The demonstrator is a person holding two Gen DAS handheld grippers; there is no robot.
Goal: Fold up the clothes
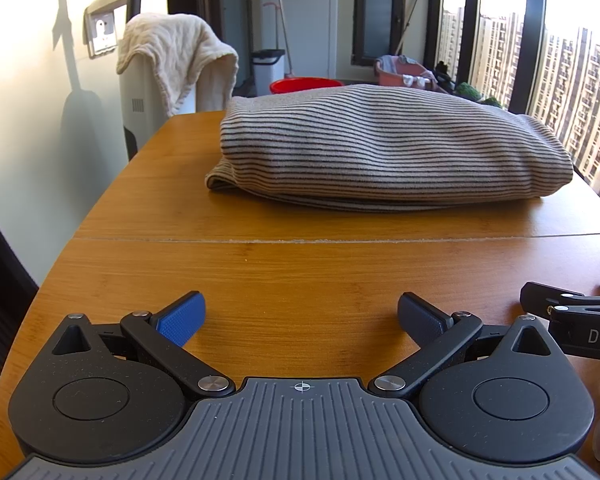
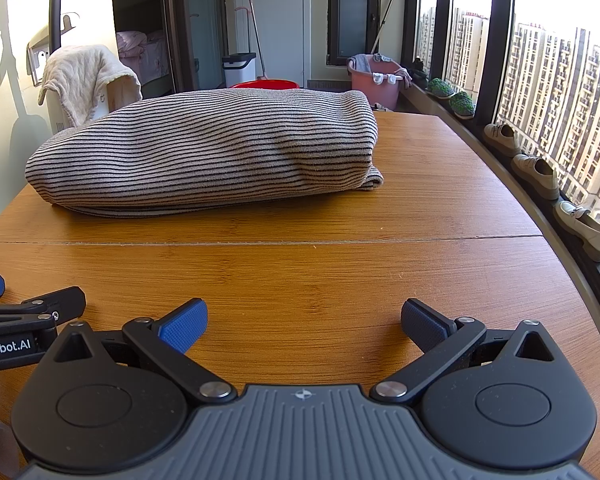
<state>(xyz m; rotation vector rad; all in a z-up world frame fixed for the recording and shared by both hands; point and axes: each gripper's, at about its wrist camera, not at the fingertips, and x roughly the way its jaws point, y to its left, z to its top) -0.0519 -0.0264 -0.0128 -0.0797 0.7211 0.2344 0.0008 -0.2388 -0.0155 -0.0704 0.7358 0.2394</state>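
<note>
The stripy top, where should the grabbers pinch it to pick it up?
Probably the loose layered edge of the stripy top poking out at its near-left corner, coming in low from the front. The rest bulges round, but there the layers lie thin and flat on the table, easy to pinch.

Left claw (image 1: pixel 301 322), right claw (image 2: pixel 304 326): both spread, empty.

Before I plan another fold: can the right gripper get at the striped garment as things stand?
Probably yes. The right gripper is open and empty, and only bare table lies between it and the striped garment. Nothing blocks a straight approach.
</note>
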